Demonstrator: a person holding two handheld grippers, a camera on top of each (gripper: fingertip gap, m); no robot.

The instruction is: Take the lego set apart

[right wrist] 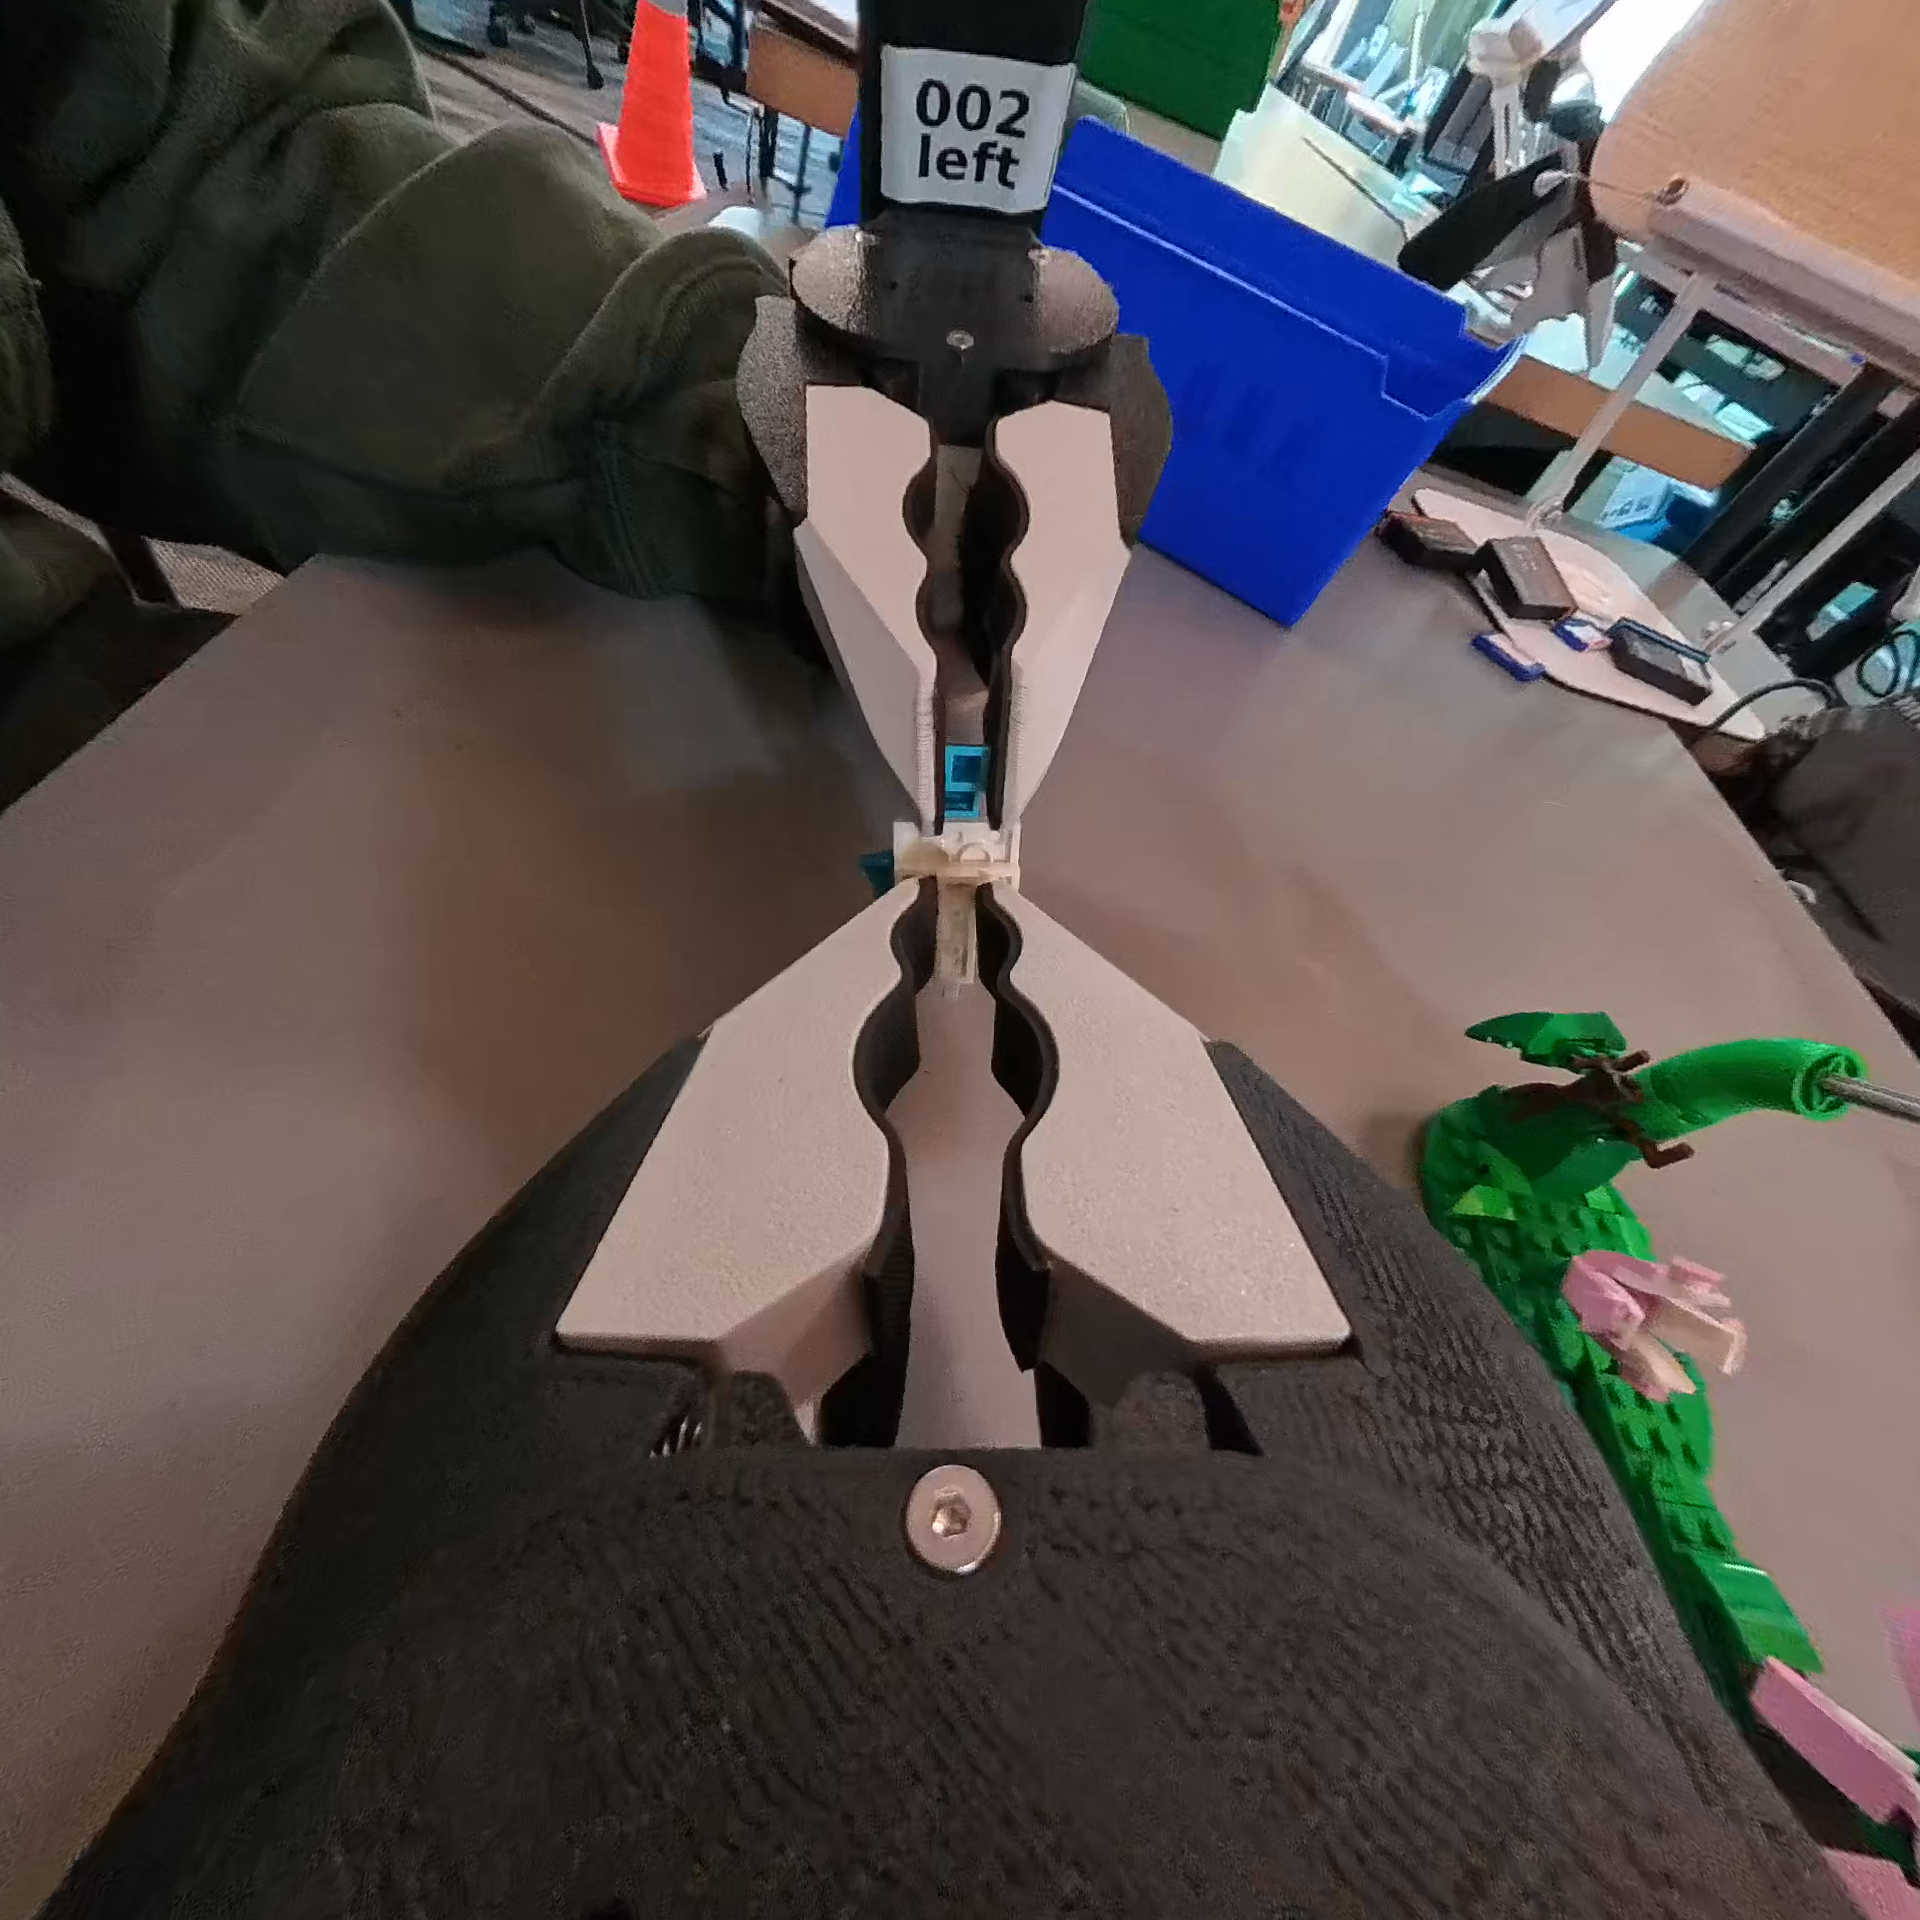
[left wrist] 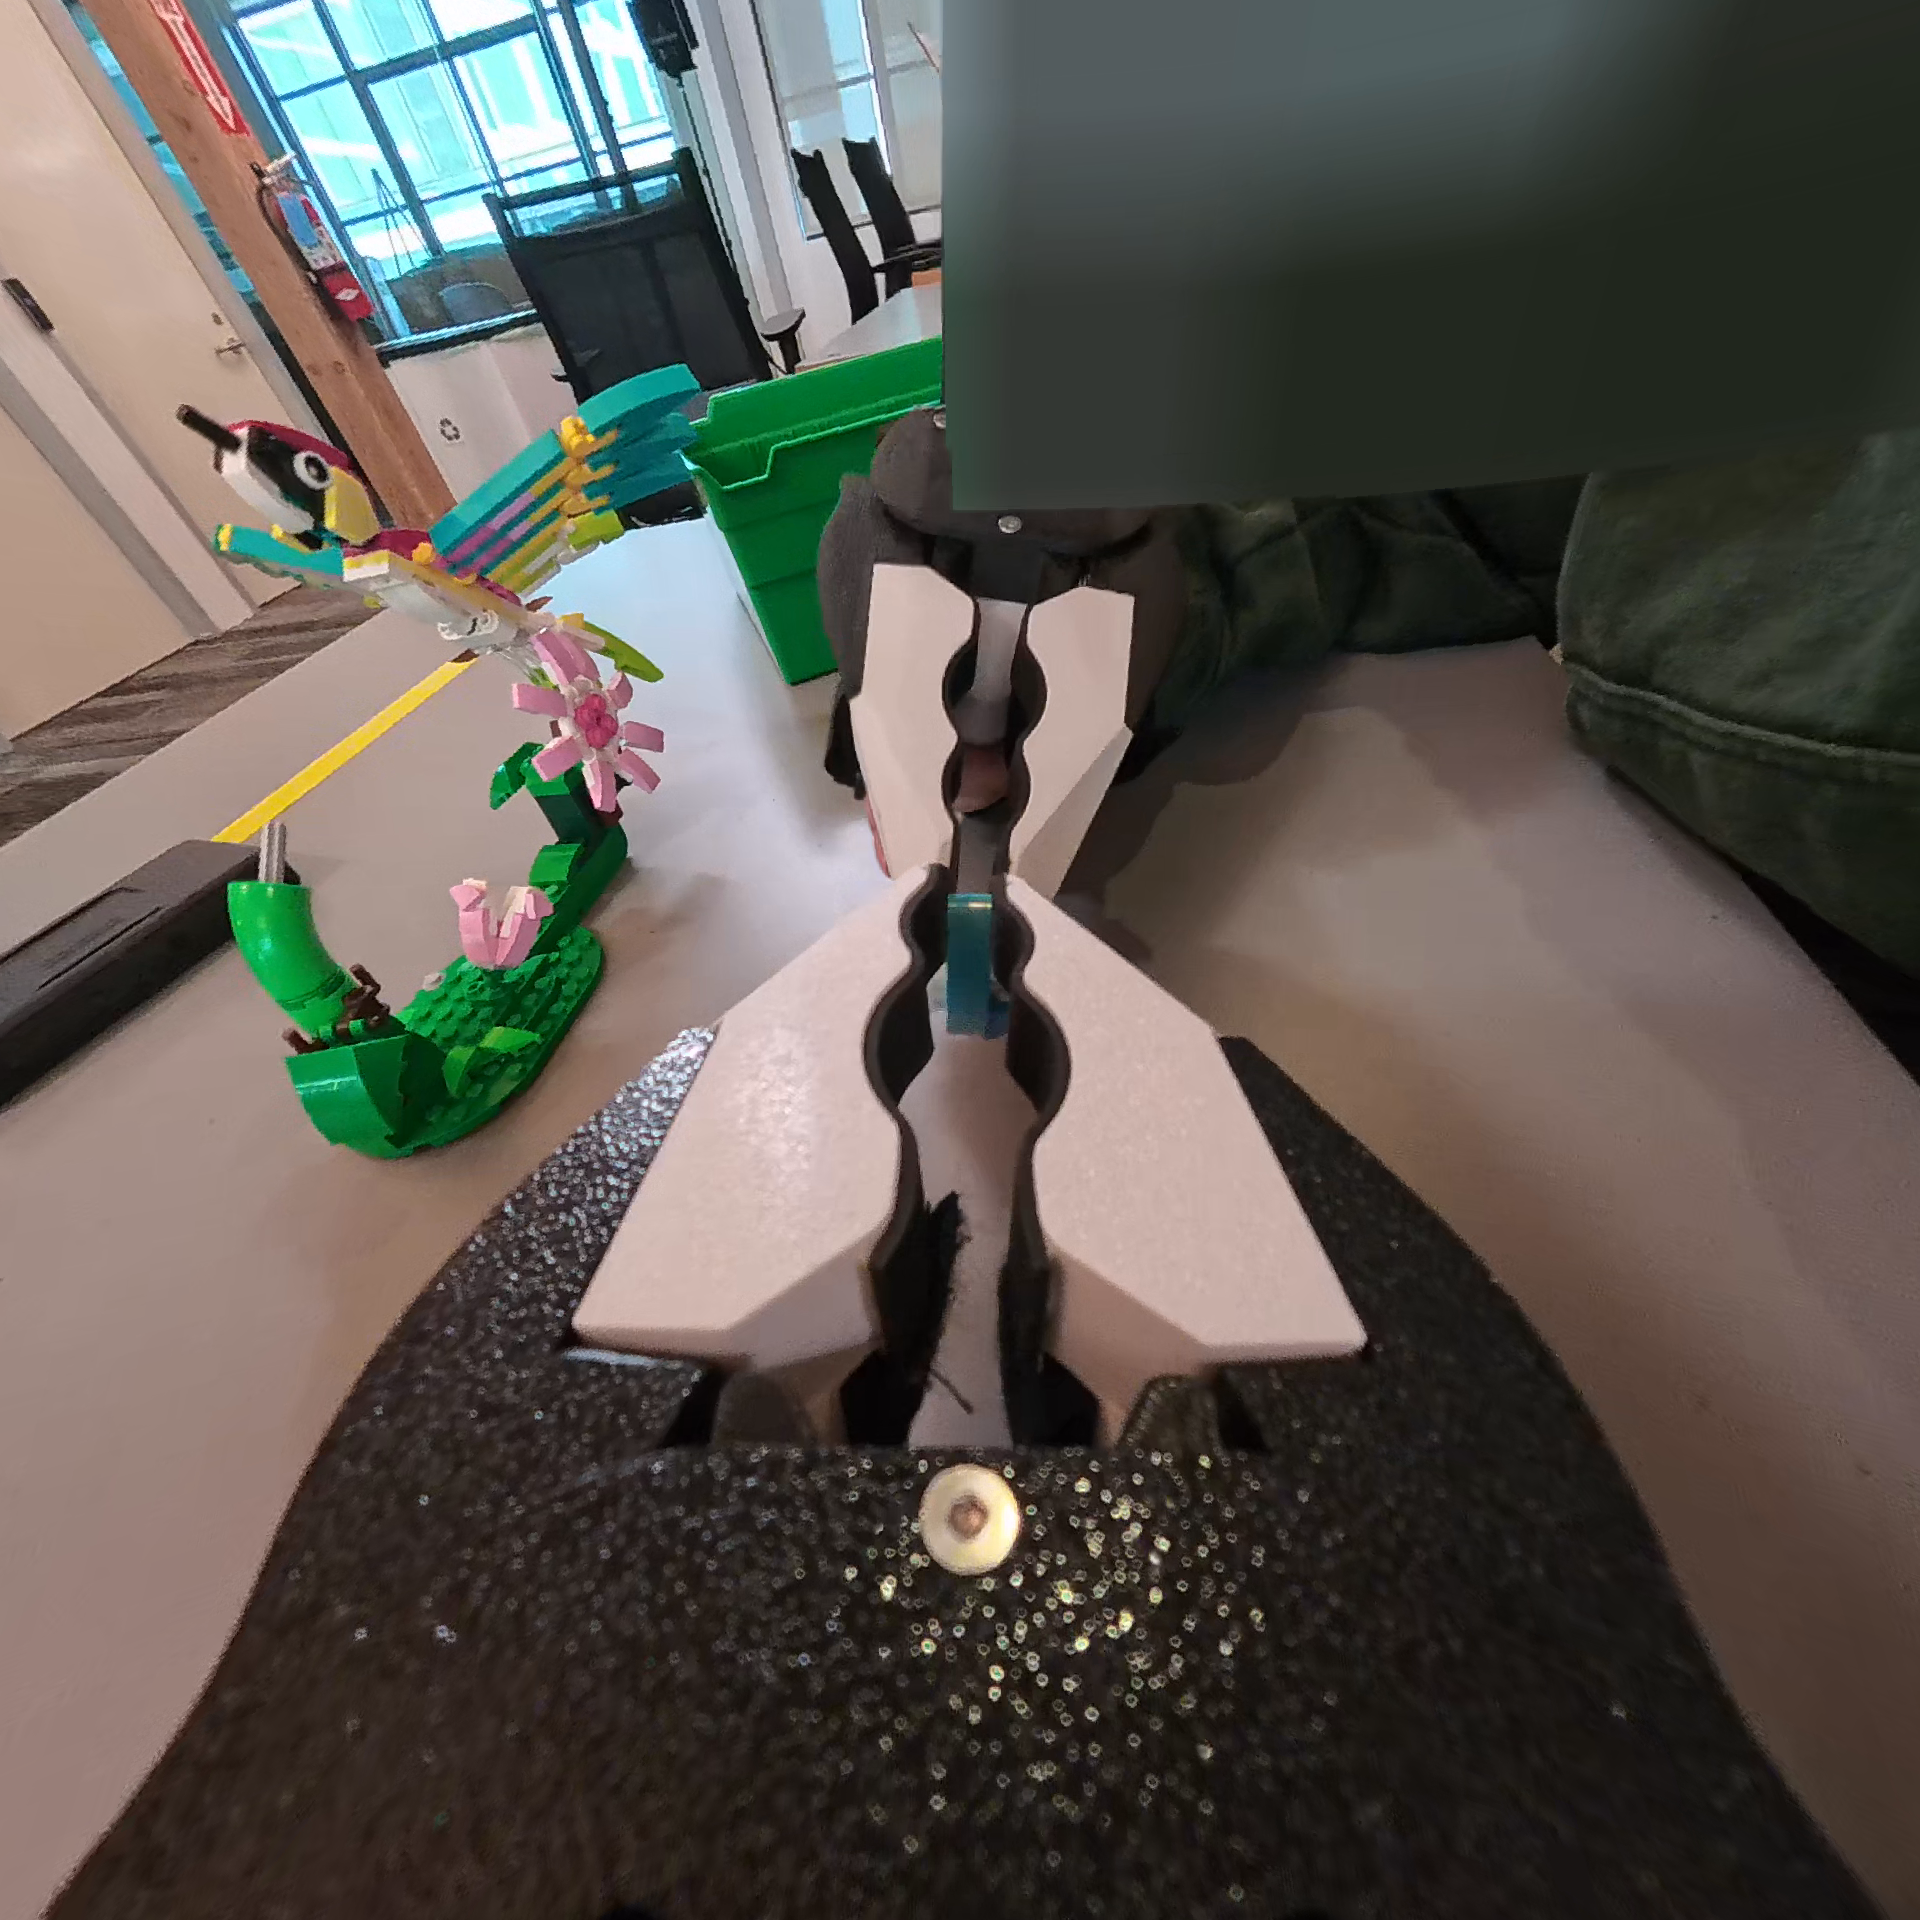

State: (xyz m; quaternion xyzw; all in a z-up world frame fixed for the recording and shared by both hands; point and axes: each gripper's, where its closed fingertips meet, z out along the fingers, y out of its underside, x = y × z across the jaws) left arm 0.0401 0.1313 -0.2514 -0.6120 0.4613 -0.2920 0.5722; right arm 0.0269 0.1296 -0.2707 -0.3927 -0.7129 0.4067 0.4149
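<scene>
The lego set stands on the table at the left of the left wrist view: a colourful bird point(left wrist: 416, 530) above a green base point(left wrist: 468, 1029) with pink flowers. The base also shows at the right of the right wrist view point(right wrist: 1538, 1195). My two grippers meet tip to tip above the table, apart from the set. My left gripper point(left wrist: 966, 904) is shut on a small teal piece point(left wrist: 971, 966). My right gripper point(right wrist: 956, 899) is shut on a small white piece point(right wrist: 956, 857) that touches the teal piece point(right wrist: 961, 774). The right gripper point(left wrist: 977, 831) faces the left one.
A green bin point(left wrist: 810, 499) stands behind the set. A blue bin point(right wrist: 1278, 416) stands at the far side of the table. A black flat device point(left wrist: 94, 935) lies at the left edge. A person's green sleeve point(right wrist: 468, 364) rests by the table edge. The tips of both grippers are at nearly the same place. Left tips and right tips are each some 15 cm from the green base point(left wrist: 468, 1029). Seen from the right wrist view point(right wrist: 1529, 1203) as well.
</scene>
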